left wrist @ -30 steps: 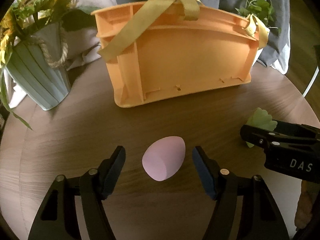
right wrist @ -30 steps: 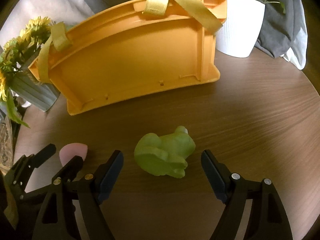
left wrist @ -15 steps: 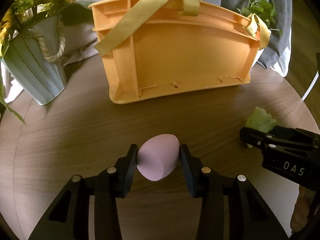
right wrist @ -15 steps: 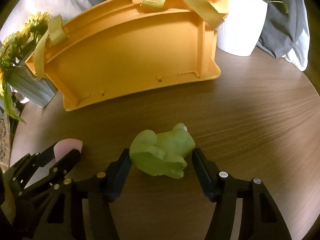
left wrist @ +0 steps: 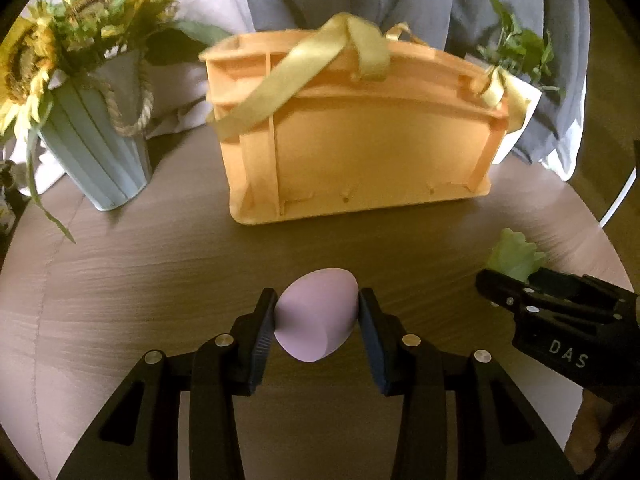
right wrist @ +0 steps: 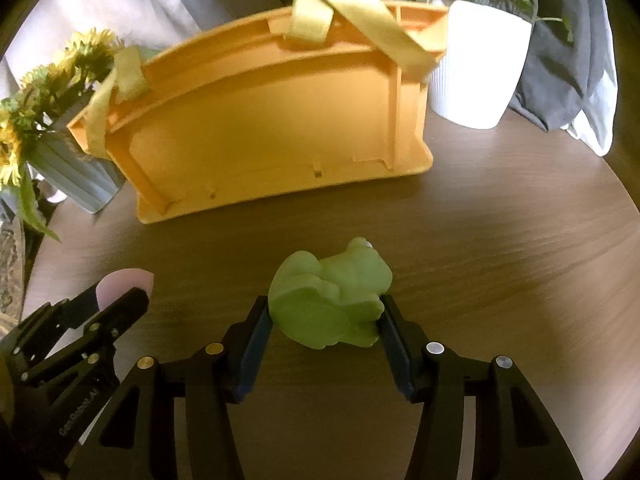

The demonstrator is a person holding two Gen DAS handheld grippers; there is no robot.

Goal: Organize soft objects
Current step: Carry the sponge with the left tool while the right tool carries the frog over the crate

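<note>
Left tongs (left wrist: 318, 316) pinch the pink sponge (left wrist: 316, 314); right tongs (right wrist: 326, 318) are closing on the green frog (right wrist: 330, 304).

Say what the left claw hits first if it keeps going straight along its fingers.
Likely the wooden table, since it points steeply down with the pink sponge egg pinched in the left claw. The orange basket stands farther ahead; depth is unclear.

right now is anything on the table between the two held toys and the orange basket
Nothing visible. Bare wood lies between the pink egg-shaped sponge in the left gripper, the green frog toy that the closing right gripper presses on, and the orange basket.
</note>
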